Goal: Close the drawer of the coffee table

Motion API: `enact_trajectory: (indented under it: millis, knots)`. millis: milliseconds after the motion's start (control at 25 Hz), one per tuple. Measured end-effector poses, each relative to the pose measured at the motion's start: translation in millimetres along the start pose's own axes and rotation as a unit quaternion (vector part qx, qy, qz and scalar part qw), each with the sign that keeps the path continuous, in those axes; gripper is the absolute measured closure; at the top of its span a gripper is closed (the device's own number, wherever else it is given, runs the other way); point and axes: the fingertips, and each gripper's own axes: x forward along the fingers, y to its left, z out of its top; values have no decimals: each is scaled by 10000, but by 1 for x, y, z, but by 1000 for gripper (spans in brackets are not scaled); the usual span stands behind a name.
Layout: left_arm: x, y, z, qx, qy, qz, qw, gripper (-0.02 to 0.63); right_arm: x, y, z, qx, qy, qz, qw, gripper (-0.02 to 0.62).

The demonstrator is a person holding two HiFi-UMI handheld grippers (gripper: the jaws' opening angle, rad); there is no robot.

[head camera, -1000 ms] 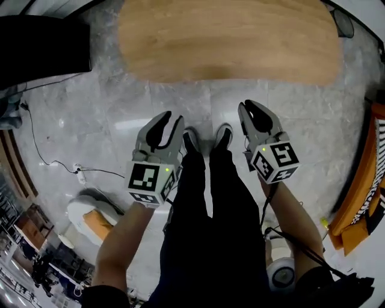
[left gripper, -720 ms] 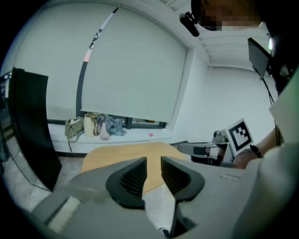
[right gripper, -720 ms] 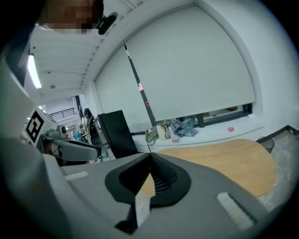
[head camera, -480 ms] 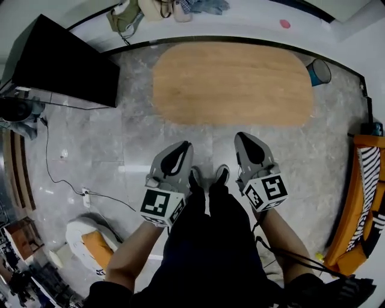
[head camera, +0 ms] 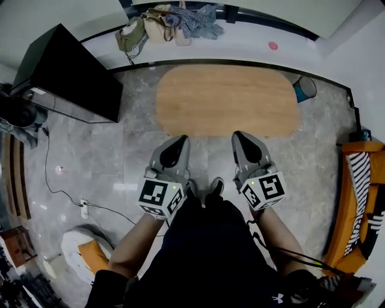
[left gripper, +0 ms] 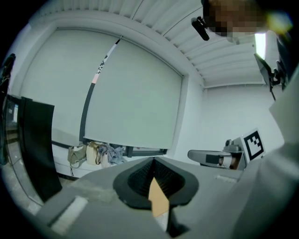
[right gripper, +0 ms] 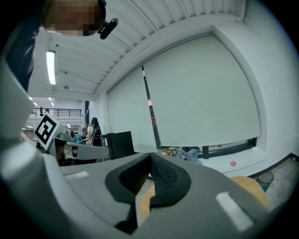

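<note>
Coffee table [head camera: 228, 99]: I count one, an oval wooden top on the grey stone floor, straight ahead of the person's feet and beyond both gripper tips. From above I see only the top; the drawer is hidden from me.

I have two grippers, one in each hand, held side by side in the air with their tips toward the table's near edge and touching nothing. The left gripper [head camera: 179, 139] has just been closing its jaws; in its own view the two pads now meet with nothing between them. The right gripper [head camera: 239, 136] is likewise clenched on nothing, its pads pressed together. Each carries one marker cube, so two in all: the left cube [head camera: 157, 195] and the right cube [head camera: 264, 189].

Around the table I count one black cabinet [head camera: 72, 75] to the left and one blue bin [head camera: 304, 88] just off the table's far right end. One pink spot [head camera: 273, 46] sits on the pale strip along the far wall. Against that wall lie two bags [head camera: 144, 31] and one bundle of cloth [head camera: 194, 17]. One orange seat [head camera: 355, 204] with a striped cushion stands at the right edge. One cable [head camera: 51, 174] trails across the floor on the left.
</note>
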Motion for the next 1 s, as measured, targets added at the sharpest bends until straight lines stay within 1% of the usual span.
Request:
enact_trajectory:
  millis: [120,240,400,640,1000]
  knots:
    - [-1,-2,18,186,-191,0,9996,604,-4,4,19,-210,-139,-17,9997,597]
    - [0,0,29,219,-315,-12,9993,604,-5,5,29,-308,-178,-44,9994,597]
    - [-3,0,37,243,-423,-27,9988,604,-10,5,31,-396,-131,-56,9991,597]
    - [-10,4,47,289,-484,-49,9984,604,-9,15,37,-519,-112,-31,9986,597]
    - [-7,4,45,240,-414,-81,9988,604,-4,16,39,-351,-185,-1,9992,597]
